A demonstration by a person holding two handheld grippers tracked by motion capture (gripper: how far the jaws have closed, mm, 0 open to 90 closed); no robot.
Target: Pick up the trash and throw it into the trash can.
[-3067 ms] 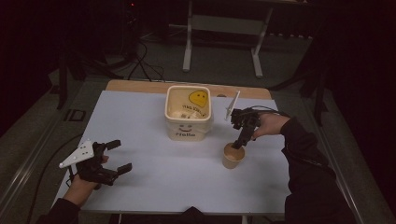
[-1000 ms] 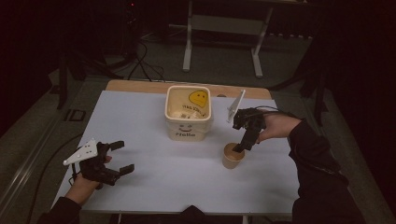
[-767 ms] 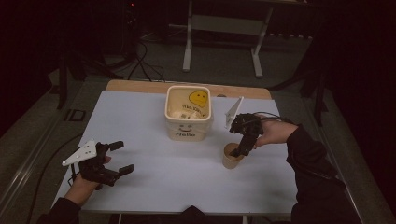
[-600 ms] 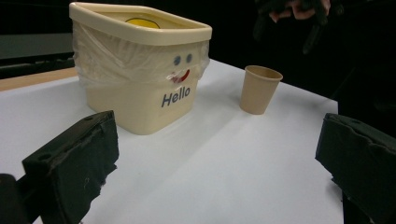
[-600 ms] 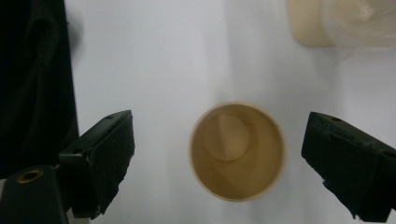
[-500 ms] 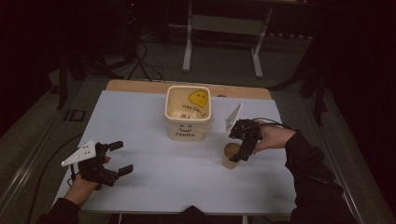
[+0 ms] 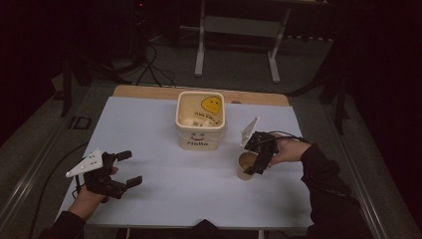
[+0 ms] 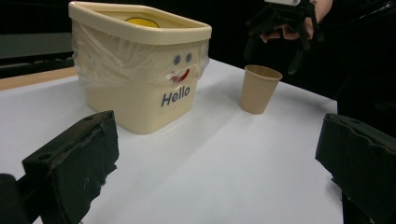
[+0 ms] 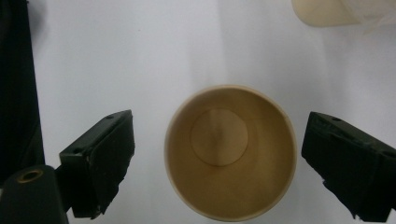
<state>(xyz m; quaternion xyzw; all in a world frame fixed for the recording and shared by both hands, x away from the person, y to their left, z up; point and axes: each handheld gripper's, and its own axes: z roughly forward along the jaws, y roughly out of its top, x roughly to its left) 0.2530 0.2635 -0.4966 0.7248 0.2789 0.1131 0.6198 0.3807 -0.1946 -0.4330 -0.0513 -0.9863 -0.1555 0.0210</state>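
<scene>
The right claw (image 9: 217, 163) hangs with jaws apart above the empty paper cup (image 9: 230, 151), so the next move probably is to lower and close on its rim.

Dim lab — white table (image 7: 164, 149), floor cables (image 7: 149, 64).

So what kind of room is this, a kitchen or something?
Probably not a kitchen: more likely a lab or test studio. The white table stands alone in a dark room, cables trail over the floor behind it, and a person works a hand-held gripper over a paper cup.
</scene>
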